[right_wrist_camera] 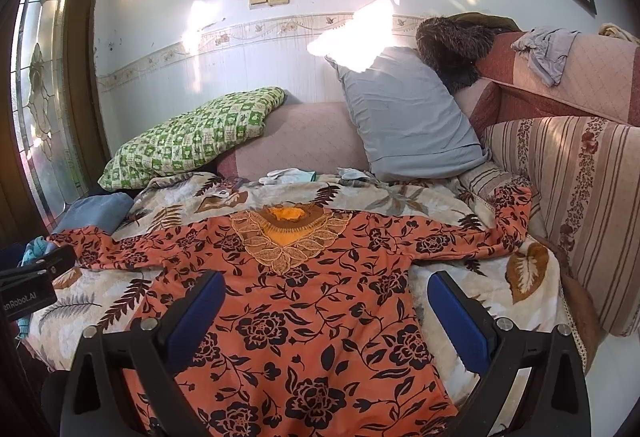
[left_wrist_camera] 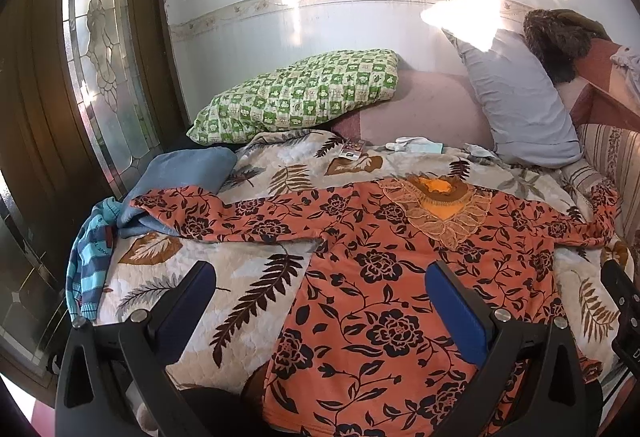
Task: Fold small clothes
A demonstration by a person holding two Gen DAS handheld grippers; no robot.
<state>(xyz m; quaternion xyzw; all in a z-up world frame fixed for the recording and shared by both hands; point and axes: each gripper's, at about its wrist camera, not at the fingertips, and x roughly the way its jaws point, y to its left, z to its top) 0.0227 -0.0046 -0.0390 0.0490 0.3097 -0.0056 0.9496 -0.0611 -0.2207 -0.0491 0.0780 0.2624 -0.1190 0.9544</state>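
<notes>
An orange top (left_wrist_camera: 384, 277) (right_wrist_camera: 304, 301) with black flowers and a lace neckline lies flat on the leaf-print bedspread (left_wrist_camera: 248, 301) (right_wrist_camera: 480, 309), both sleeves spread out sideways. My left gripper (left_wrist_camera: 320, 269) hovers open over the top's lower left edge, nothing between its blue pads. My right gripper (right_wrist_camera: 326, 281) hangs open above the top's lower right part, also holding nothing. Each gripper's black body shows at the edge of the other's view.
A striped blue garment (left_wrist_camera: 90, 257) and a folded blue cloth (left_wrist_camera: 188, 177) lie at the bed's left edge. A green checked pillow (left_wrist_camera: 296, 93) and a grey pillow (right_wrist_camera: 408, 117) lean at the back. A striped sofa back (right_wrist_camera: 576, 205) rises on the right. Small items (left_wrist_camera: 416, 145) lie behind the top.
</notes>
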